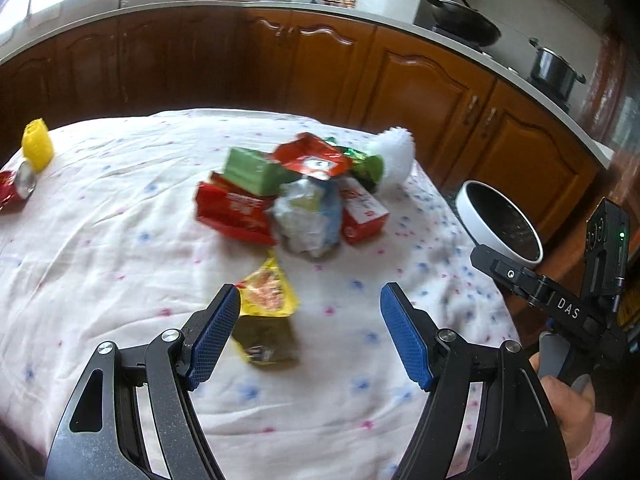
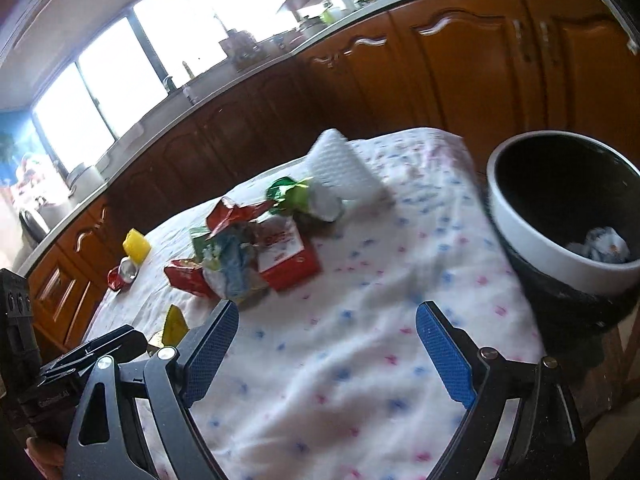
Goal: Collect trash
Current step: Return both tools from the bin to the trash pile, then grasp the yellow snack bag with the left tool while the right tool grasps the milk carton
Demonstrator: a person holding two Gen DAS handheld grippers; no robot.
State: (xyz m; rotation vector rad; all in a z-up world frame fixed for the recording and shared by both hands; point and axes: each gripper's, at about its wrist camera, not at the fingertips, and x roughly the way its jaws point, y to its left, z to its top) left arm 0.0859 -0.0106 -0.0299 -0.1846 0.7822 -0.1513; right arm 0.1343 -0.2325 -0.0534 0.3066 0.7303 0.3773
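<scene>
Trash (image 1: pixel 296 200) mostly sits heaped mid-tabletop (image 1: pixel 120 240), with a yellow wrapper (image 1: pixel 266 292) nearer and a can (image 1: pixel 26 180) at the far edge. The bin (image 2: pixel 532 216) holds one crumpled piece (image 2: pixel 604 244). Left gripper (image 1: pixel 310 332) and right gripper (image 2: pixel 326 352) are spread, empty; most collecting remains.

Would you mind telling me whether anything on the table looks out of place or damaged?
Yes: torn wrappers and boxes lie heaped mid-table, a yellow packet lies apart nearer the open left gripper, and a crushed can lies on its side at the far-left edge.
</scene>
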